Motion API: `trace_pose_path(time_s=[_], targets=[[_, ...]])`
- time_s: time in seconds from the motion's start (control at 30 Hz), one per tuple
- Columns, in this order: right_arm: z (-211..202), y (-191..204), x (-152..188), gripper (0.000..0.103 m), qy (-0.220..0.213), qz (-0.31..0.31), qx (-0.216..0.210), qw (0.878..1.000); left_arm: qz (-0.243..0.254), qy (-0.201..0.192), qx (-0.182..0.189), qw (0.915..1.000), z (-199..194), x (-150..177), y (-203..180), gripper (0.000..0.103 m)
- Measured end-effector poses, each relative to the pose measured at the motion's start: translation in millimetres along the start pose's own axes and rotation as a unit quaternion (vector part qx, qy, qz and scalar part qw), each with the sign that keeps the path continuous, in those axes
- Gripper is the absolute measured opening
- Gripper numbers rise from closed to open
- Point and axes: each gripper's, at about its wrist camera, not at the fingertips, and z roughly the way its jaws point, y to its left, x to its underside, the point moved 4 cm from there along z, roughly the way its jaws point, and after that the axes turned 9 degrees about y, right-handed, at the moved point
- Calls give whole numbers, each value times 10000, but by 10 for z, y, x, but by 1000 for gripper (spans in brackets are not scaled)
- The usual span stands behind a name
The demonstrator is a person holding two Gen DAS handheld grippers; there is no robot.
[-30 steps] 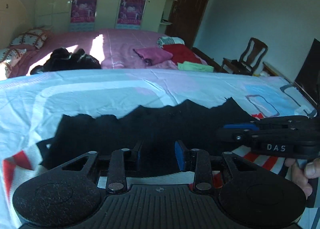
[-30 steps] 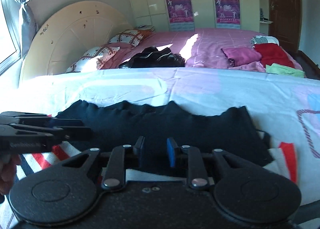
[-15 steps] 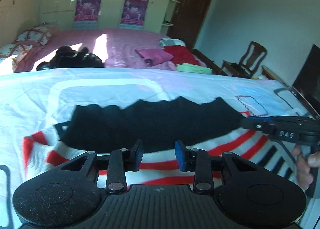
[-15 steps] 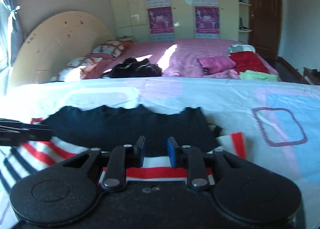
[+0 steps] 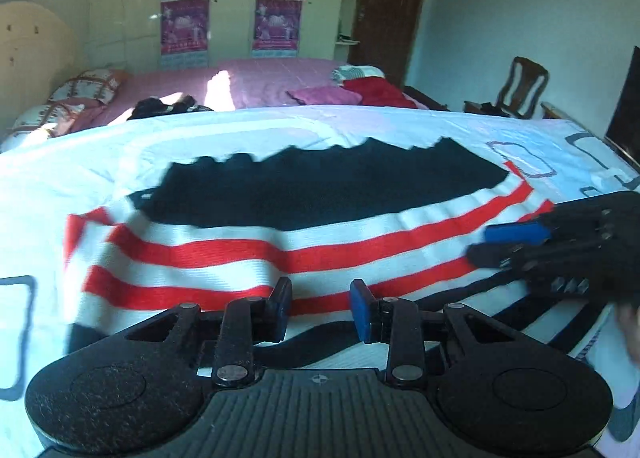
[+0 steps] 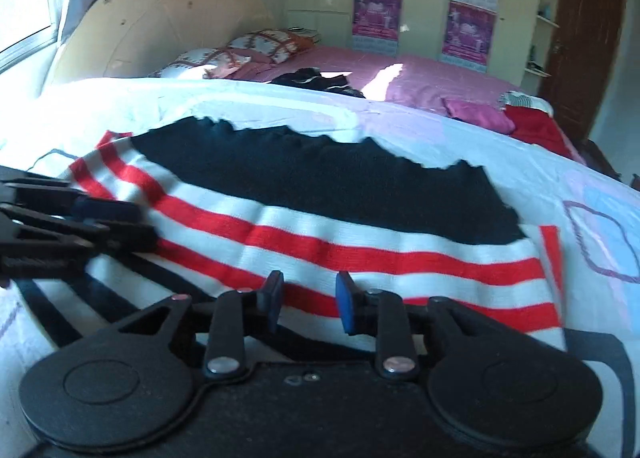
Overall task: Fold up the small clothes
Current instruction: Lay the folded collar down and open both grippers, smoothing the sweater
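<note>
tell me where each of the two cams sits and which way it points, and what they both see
Left wrist: sits on the left gripper, looking forward over the striped sweater on the bed; its own open fingers show, plus the right gripper entering at right.
Right wrist: sits on the right gripper, looking forward over the striped sweater; its own open fingers show, plus the left gripper at left.
Shared: sweater, bed, pink bed and posters behind.
</note>
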Motion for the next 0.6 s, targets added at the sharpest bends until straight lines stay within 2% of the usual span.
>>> trace_pose_path(time_s=[0.03,0.07,0.1,0.13,0.17,0.2,0.23,0.27,0.3,0.37,0.4,0.43,0.53,0.6], targets=[[-46,-175,23,20,-29,175,167,9997,-159,-18,-73,9998,-59,68,180,33],[-94,-438,73,19,-59,423,423,9982,-279,21,-372,9989,-98,147,369,33],[-116,-691,140,19,-20,687,580,9959,-471,-74,-415,9980,-180,249,601,32],[-118,-879,201,9,45,910,442,9949,-721,-102,-355,9967,-224,298,742,18],[-123,-996,241,6,75,1126,185,9934,-1002,-108,-284,9945,-273,335,883,11],[-132,-1031,245,6,128,1217,126,9924,-1122,-92,-257,9933,-297,331,928,11],[-171,-1001,226,11,92,1202,254,9924,-1212,-90,-296,9921,-330,305,916,11],[-242,-934,202,26,-59,1182,335,9924,-1260,-173,-316,9914,-383,271,852,12],[-331,-831,179,28,-264,1158,270,9925,-1184,-279,-274,9922,-431,235,746,13],[-425,-578,154,27,-371,1023,-81,9940,-950,-329,-62,9949,-465,172,494,28],[-465,-399,139,27,-426,875,-241,9950,-783,-366,49,9962,-477,139,313,46],[-480,-244,110,27,-449,768,-366,9954,-642,-420,110,9970,-484,120,160,56],[-442,124,85,23,-408,537,-619,9958,-484,-352,347,9976,-355,55,-215,59],[-311,282,114,22,-168,385,-504,9978,-617,-144,405,9972,-176,67,-342,59]])
